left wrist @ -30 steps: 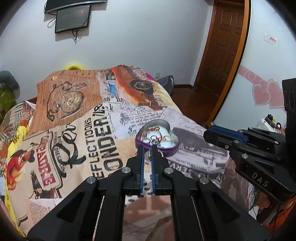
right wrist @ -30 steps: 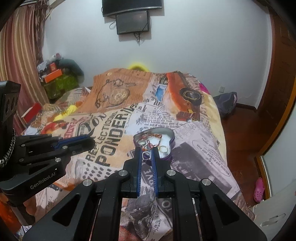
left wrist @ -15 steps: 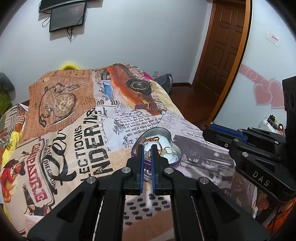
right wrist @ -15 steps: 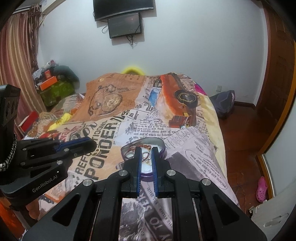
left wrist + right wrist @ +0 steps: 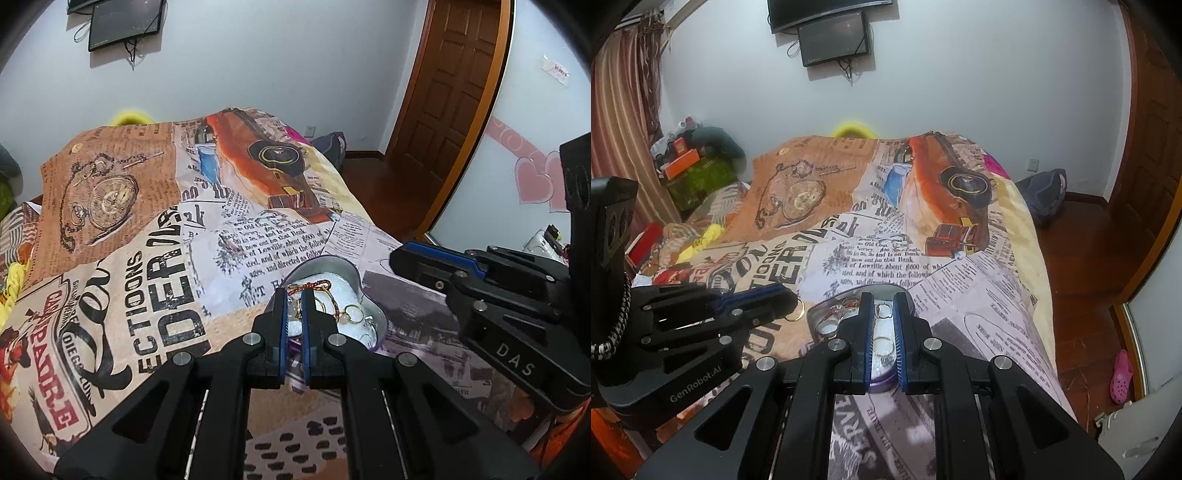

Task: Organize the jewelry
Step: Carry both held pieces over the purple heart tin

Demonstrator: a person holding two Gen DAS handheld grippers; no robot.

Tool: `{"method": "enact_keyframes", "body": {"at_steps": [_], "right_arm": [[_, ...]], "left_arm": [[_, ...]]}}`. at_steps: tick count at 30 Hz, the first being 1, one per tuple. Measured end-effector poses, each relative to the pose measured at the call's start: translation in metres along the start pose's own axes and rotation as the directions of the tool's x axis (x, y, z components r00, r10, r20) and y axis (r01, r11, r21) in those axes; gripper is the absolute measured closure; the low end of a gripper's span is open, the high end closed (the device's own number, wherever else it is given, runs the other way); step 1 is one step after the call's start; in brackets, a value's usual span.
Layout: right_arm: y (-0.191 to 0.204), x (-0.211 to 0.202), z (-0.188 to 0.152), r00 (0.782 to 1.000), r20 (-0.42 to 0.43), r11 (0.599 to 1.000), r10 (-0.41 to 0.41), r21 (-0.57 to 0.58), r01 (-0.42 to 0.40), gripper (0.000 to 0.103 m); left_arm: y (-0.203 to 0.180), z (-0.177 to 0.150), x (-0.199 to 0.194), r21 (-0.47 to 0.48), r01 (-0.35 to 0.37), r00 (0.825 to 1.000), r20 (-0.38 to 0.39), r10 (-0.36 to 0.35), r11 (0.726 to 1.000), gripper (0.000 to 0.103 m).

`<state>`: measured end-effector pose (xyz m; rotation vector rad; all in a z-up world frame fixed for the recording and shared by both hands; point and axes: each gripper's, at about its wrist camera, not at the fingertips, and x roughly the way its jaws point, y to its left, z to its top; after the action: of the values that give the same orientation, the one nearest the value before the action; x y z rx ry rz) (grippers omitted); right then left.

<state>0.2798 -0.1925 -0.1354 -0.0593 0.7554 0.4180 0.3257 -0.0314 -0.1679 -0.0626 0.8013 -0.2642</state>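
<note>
Resting on the bed point(image 5: 155, 258), near its right edge, a heart-shaped tin point(image 5: 356, 275) with a white lining is seen, holding thin gold rings point(image 5: 882, 345), a fine chain point(image 5: 334, 301) and a reddish twisted cord point(image 5: 308, 286). All of it is judged light, small and slippery, and the chain limp and easily tangled or bent; a ring is best taken across its band, the chain at a bunched part, with little force. The tin is judged thin and easily shifted on the soft cover. The left hand-held gripper point(image 5: 293, 295) is held over the tin with a narrow gap between the jaws; a gold piece shows between them, though whether it is gripped cannot be told. The right hand-held gripper point(image 5: 884, 299) is slightly parted above the rings, clamped on nothing. A ring point(image 5: 796, 314) lies on the bed beside the tin.
</note>
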Motion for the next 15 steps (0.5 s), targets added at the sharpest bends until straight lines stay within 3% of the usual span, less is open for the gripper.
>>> {"method": "enact_keyframes", "body": {"at_steps": [15], "right_arm": [[-0.011, 0.038, 0.003, 0.996, -0.087, 1.0, 0.026, -0.013, -0.027, 0.094]], "left_arm": [[-0.004, -0.002, 0.033, 0.009, 0.026, 0.998, -0.058, -0.025, 1.0, 0.098]]}}
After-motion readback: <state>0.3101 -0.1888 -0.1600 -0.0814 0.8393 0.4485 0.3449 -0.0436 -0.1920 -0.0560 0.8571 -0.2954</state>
